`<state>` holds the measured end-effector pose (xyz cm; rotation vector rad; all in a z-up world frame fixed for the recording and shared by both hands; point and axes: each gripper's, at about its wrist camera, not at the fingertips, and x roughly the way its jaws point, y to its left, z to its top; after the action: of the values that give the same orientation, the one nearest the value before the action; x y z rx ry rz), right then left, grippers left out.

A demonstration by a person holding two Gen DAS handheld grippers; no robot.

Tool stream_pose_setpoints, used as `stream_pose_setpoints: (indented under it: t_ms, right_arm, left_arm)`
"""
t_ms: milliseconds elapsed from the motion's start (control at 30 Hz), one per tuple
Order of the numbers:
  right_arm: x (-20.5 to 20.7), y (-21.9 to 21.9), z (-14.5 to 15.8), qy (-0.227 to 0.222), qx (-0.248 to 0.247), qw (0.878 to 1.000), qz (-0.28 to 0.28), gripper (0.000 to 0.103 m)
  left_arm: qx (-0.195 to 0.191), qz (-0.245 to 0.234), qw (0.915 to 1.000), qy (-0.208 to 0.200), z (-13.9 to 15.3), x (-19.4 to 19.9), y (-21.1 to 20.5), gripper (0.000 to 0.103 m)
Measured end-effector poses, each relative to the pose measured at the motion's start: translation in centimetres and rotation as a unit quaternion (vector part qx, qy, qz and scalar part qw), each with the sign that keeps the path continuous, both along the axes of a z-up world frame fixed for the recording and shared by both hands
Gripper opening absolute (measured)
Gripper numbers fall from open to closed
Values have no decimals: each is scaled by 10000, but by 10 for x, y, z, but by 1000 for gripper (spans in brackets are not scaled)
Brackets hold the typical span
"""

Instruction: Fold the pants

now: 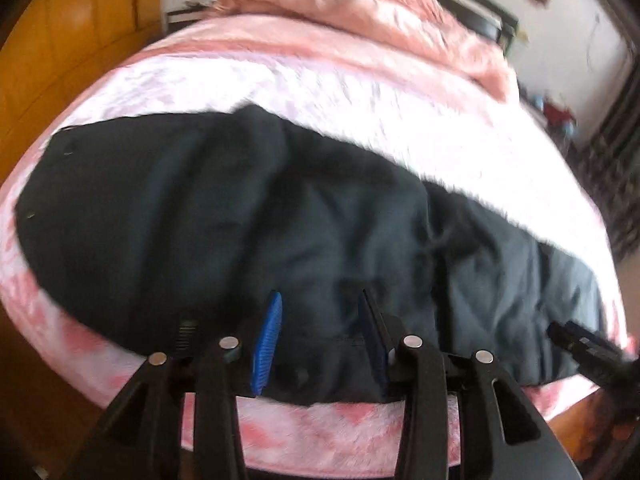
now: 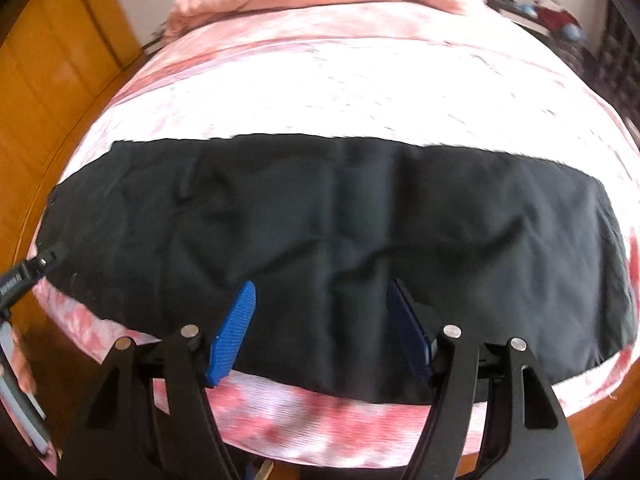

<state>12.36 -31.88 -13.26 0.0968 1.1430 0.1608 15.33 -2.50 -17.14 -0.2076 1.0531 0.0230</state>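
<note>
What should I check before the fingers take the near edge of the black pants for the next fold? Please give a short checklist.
1. Left gripper open: ok.
2. Right gripper open: ok.
3. Black pants lie flat on the pink bedspread: not ok, wrinkles remain.
4. Near edge of pants within the bed edge: ok.
5. Fingers already touch cloth: cannot tell.
6. Nothing else lies on the pants: ok.

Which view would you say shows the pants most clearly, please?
The right wrist view: the pants lie across the bed nearly whole, edges sharp. The left wrist view shows them blurred and bunched, their right end running toward the frame edge.
</note>
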Motion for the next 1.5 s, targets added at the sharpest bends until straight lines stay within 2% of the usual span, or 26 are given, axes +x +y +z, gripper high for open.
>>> stream_pose_setpoints:
  t_ms: [67, 133, 200, 300, 400, 567, 633, 700, 800, 900, 1000, 1267, 1367, 1500]
  right_arm:
    - [2, -9, -11, 157, -77, 9998, -56, 69]
    - [6, -14, -27, 379, -53, 9992, -65, 68]
    - [6, -17, -29, 343, 102, 9993, -48, 68]
    - [0, -29, -18, 201, 445, 9987, -131, 67]
    - [-8, -60, 0, 91, 889, 9952, -396, 67]
    - [-43, -145, 11, 87, 1490, 9813, -1213, 67]
    - [-59, -177, 9, 138, 1411, 9770, -1591, 67]
    - [-74, -200, 7, 170, 1143, 9760, -1848, 68]
    - [-86, -215, -2, 378, 777, 9730, -2139, 68]
    - [-90, -226, -13, 436, 879, 9682, -2301, 68]
    - [-81, -236, -21, 420, 1090, 9626, -2446, 68]
    - [-64, -267, -49, 529, 1832, 9430, -2727, 69]
    - [-60, -271, -46, 459, 1877, 9416, -2756, 58]
    - [-55, -273, -37, 335, 1850, 9442, -2706, 49]
  left_arm:
    - [206, -18, 9990, 386, -28, 16, -6, 40]
    - [400, -18, 9987, 319, -28, 19, -9, 40]
    - [440, -36, 9985, 320, -22, 19, -13, 40]
    - [335, -48, 9992, 195, -8, 14, -21, 44]
    - [303, -327, 9989, 122, 3, 10, -42, 49]
    - [87, -826, 9964, 177, 6, 8, -80, 52]
    - [99, -1000, 9948, 167, 4, 3, -104, 57]
    - [178, -1155, 9931, 121, 4, 3, -124, 69]
    - [242, -1377, 9902, 35, 6, 2, -148, 79]
    - [320, -1521, 9878, 134, -1, 5, -166, 82]
    - [323, -1551, 9868, 323, -10, 5, -170, 87]
    - [161, -1093, 9920, 614, -30, 8, -149, 91]
    - [100, -1125, 9916, 626, -30, 8, -144, 91]
    - [151, -1138, 9914, 632, -29, 2, -147, 91]
